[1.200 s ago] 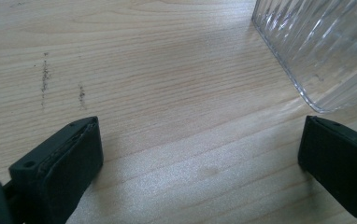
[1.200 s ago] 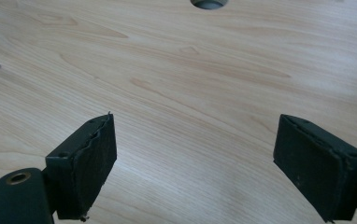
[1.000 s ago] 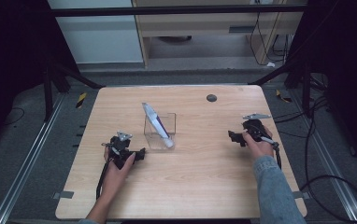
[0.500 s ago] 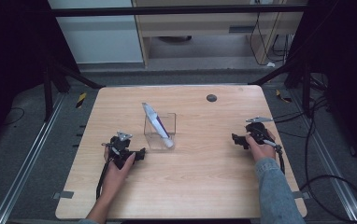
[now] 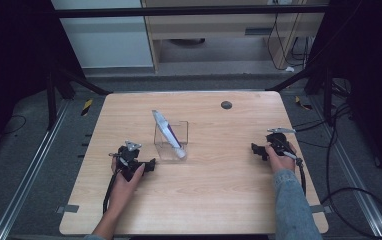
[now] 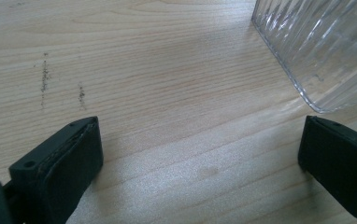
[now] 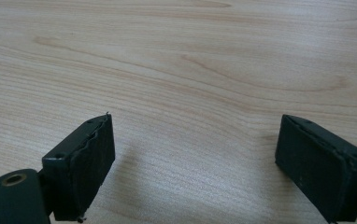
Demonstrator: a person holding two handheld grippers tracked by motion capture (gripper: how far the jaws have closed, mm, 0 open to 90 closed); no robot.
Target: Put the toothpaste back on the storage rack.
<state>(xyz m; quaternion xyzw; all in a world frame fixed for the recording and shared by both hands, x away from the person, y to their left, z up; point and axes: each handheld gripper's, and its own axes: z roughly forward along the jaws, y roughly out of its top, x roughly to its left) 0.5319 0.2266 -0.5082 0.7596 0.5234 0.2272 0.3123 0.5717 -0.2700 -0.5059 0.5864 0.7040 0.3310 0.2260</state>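
A pale wooden table (image 5: 204, 200) with rounded corners and a fine straight grain stands on a grey floor crossed by metal rails (image 5: 26, 185), with dark frame posts at either side and a light cabinet and a wooden desk behind it. Near the middle of the table stands a clear plastic box (image 5: 170, 141), square with ribbed walls, and a long tube (image 5: 167, 134), silver and purple, leans in it with its upper end tilted out over the far left corner of the box. A small dark round disc (image 5: 226, 105) lies on the table toward the far edge, well apart from the box. The left gripper (image 5: 151, 163) rests low on the table just beside the box's near left corner, its black jaws spread wide with bare wood between them; in the left gripper view the ribbed corner of the box (image 6: 321, 51) sits just ahead of the right-hand jaw. The right gripper (image 5: 253, 149) lies near the table's right edge, well apart from the box, its jaws likewise wide apart and holding nothing. Black cables (image 5: 349, 195) trail over the floor at the right.
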